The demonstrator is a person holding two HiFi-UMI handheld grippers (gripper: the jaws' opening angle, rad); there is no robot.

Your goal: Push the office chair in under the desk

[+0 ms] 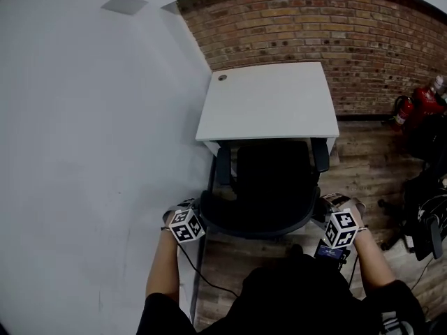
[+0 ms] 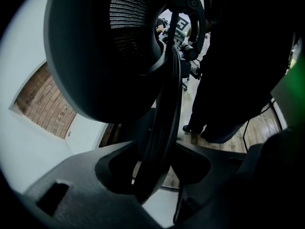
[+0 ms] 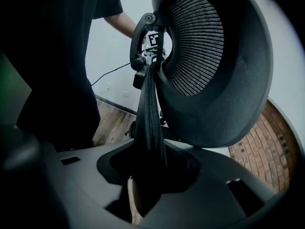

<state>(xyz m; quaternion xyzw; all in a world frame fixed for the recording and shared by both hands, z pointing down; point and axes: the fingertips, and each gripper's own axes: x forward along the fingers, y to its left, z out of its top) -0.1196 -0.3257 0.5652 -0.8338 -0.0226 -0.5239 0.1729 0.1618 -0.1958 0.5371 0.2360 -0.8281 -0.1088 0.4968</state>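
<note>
Fingers (image 3: 224, 185) of the right gripper (image 1: 327, 213) clamp the chair (image 1: 269, 187) back while those of the left gripper (image 1: 194, 213) stand loose around it; an uneven push could swing an armrest (image 1: 320, 154) into the counter (image 1: 269, 100).

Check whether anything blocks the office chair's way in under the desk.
Nothing visible blocks it. The office chair is already partly under the desk; the space beneath is hidden by its top.

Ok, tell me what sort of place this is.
Most likely an office or workroom: a white desk stands against a brick wall, a black office chair sits partly under it, and what looks like a red fire extinguisher sits on the wood floor by the wall.
</note>
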